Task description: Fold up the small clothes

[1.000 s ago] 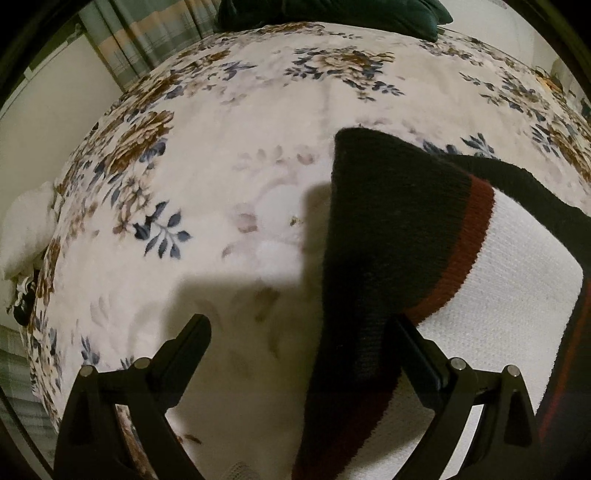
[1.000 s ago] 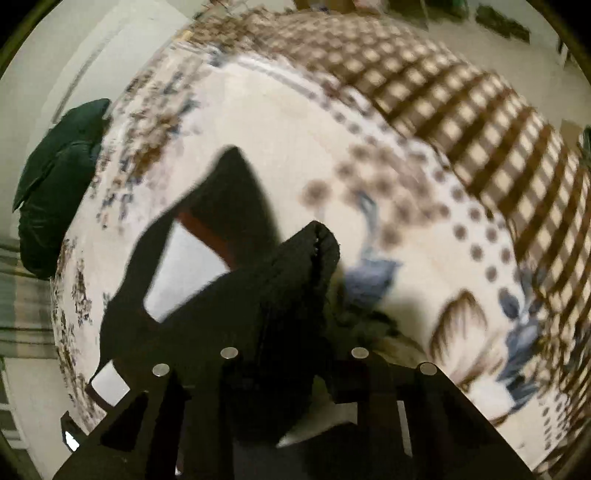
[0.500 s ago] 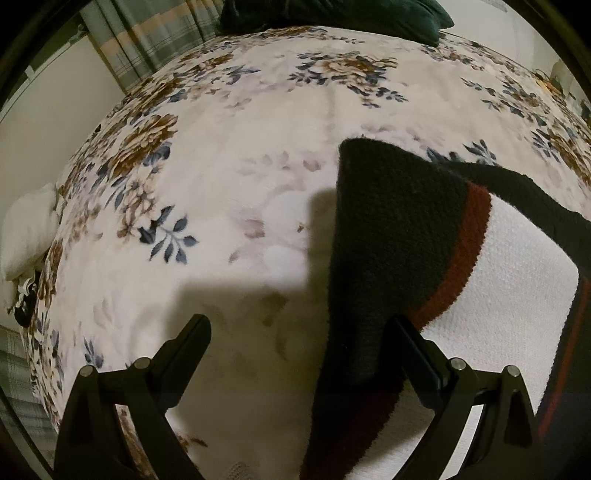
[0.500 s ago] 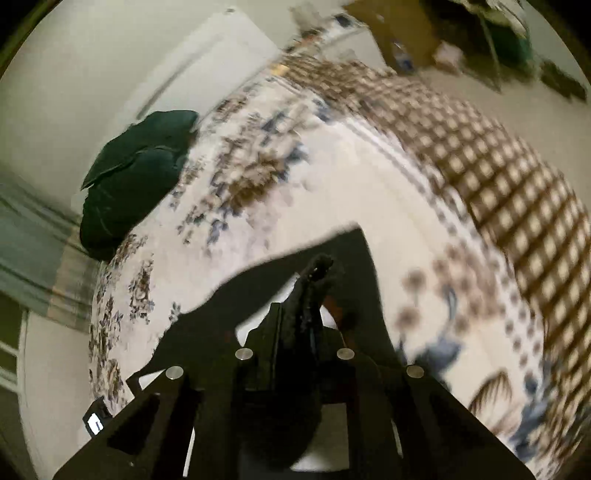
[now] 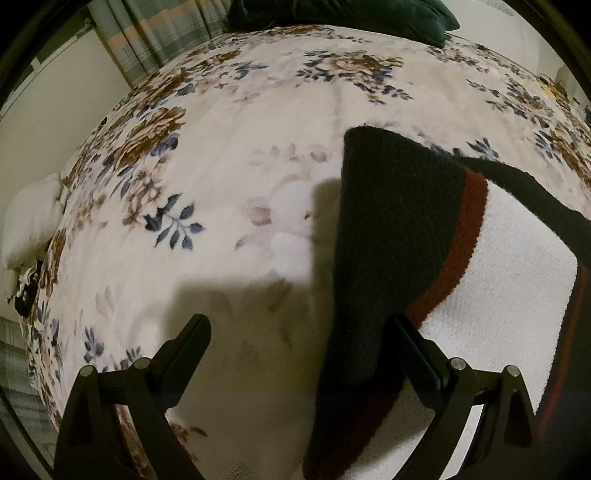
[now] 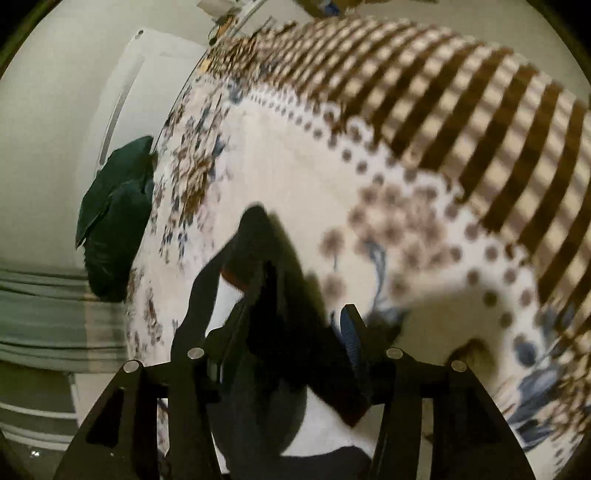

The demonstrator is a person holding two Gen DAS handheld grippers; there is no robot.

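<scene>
A knitted garment, black with a dark red stripe and a white panel, lies folded over on the floral bedspread. My left gripper is open and low over the bed, its right finger resting against the garment's black edge. In the right wrist view my right gripper has its jaws apart, with the black fabric standing loosely between the fingers. The garment's far end lies on the bed ahead.
A dark green pillow lies at the head of the bed and also shows in the right wrist view. Striped curtains hang behind. A brown checked blanket covers the far side. A white cloth lies at the bed's left edge.
My right gripper was shut on the black fabric and has opened its jaws while swinging. The left gripper has barely moved.
</scene>
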